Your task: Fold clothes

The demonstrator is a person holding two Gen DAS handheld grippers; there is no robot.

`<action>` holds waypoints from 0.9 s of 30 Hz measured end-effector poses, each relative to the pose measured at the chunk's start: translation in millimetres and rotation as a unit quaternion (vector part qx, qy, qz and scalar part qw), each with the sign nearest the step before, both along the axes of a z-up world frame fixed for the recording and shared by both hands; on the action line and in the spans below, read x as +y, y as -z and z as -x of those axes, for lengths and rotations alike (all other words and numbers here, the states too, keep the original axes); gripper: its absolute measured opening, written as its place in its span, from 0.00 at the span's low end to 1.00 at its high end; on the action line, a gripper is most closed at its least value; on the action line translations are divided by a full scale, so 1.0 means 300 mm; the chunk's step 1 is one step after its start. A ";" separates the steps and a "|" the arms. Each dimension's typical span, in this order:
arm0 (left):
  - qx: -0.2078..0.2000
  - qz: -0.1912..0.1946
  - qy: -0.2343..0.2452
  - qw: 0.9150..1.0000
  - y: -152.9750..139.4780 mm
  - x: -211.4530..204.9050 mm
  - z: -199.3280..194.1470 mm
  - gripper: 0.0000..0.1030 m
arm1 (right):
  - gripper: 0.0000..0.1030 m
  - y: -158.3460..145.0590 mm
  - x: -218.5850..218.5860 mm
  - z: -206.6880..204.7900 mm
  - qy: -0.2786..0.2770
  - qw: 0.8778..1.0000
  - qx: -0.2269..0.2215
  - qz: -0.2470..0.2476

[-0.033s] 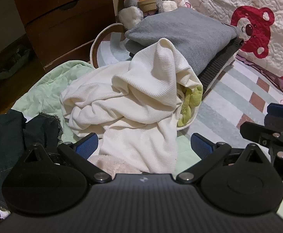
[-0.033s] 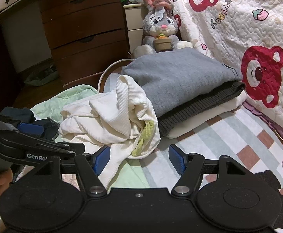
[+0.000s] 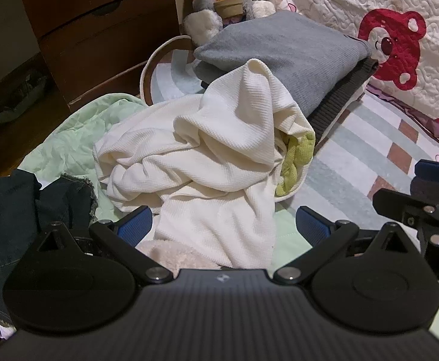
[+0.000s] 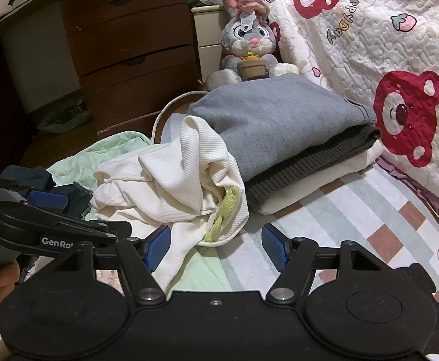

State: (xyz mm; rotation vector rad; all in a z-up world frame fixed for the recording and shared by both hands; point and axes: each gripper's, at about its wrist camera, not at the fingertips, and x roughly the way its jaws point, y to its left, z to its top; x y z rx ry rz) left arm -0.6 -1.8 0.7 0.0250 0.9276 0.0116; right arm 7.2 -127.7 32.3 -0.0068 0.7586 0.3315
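My left gripper (image 3: 224, 225) hangs with jaws spread wide and empty, the lower edge of a crumpled cream top (image 3: 207, 162) lying between its blue pads (image 3: 136, 224) at bottom centre of the left view. My right gripper (image 4: 216, 245) is likewise agape, holding nothing, the top's hem (image 4: 174, 186) draping just past its left pad. The top sits mid-frame in both views, a yellow-green cloth (image 3: 294, 162) tucked in its folds, leaning against a folded stack topped by a grey sweater (image 4: 276, 126). A plush rabbit (image 4: 248, 48) sits behind, upper centre; dark denim (image 3: 11, 210) lies at left.
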 end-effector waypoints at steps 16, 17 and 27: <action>0.008 0.000 0.004 1.000 0.013 0.003 -0.002 1.00 | 0.71 0.007 0.007 -0.003 -0.001 1.000 0.004 0.001; 0.008 0.000 0.004 1.000 0.014 0.003 -0.002 1.00 | 0.71 0.008 0.007 -0.002 -0.001 1.000 0.004 0.000; 0.009 -0.003 0.007 1.000 0.018 -0.004 -0.002 1.00 | 0.71 0.004 0.011 -0.003 -0.001 1.000 0.002 0.000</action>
